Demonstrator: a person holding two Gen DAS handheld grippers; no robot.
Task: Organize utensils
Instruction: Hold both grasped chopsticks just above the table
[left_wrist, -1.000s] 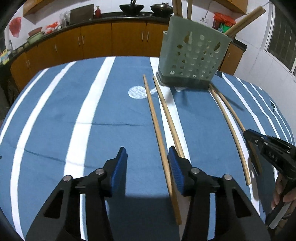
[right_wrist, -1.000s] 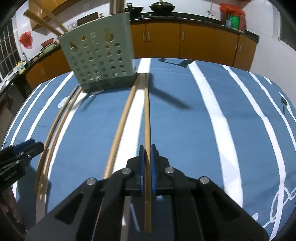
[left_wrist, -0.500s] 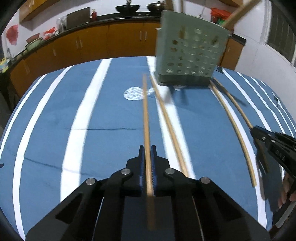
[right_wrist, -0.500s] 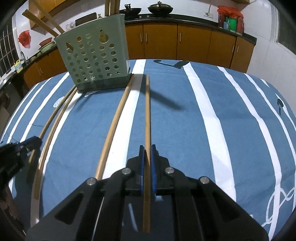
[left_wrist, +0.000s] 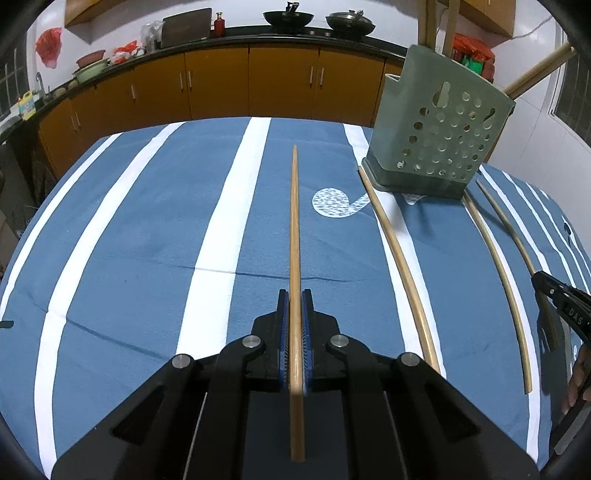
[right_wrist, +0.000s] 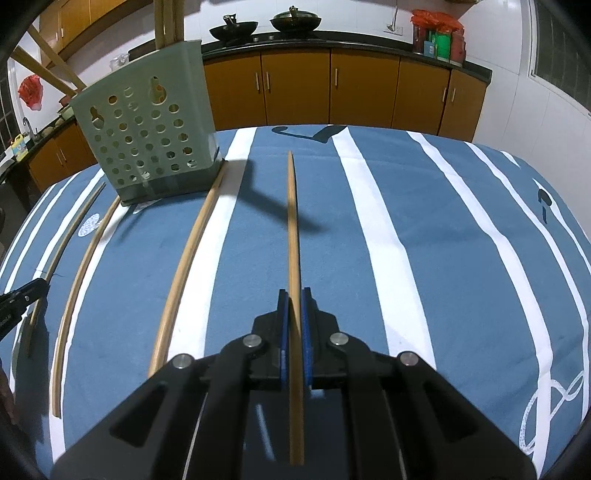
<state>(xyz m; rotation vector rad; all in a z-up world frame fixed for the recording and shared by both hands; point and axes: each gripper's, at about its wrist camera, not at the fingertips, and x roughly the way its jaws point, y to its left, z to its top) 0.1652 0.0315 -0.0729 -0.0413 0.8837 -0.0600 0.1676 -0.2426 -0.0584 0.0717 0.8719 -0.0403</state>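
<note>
My left gripper (left_wrist: 294, 295) is shut on a long wooden chopstick (left_wrist: 294, 221), held above the blue striped tablecloth and pointing away. My right gripper (right_wrist: 294, 293) is shut on another wooden chopstick (right_wrist: 292, 221), lifted off the cloth. A pale green perforated utensil holder (left_wrist: 436, 129) stands at the far right of the left wrist view, with several chopsticks standing in it; it also shows in the right wrist view (right_wrist: 147, 136) at the far left. One loose chopstick (left_wrist: 399, 258) lies left of the holder and two (left_wrist: 498, 266) lie to its right.
The round table is covered by a blue cloth with white stripes (left_wrist: 221, 229). Orange kitchen cabinets (left_wrist: 221, 85) line the back wall, with woks on the counter (right_wrist: 232, 27). The right gripper's tip (left_wrist: 561, 299) shows at the right edge of the left wrist view.
My left gripper closed on a chopstick and lifted it clear of the cloth, swinging left of the holder. My right gripper raised its chopstick higher.
</note>
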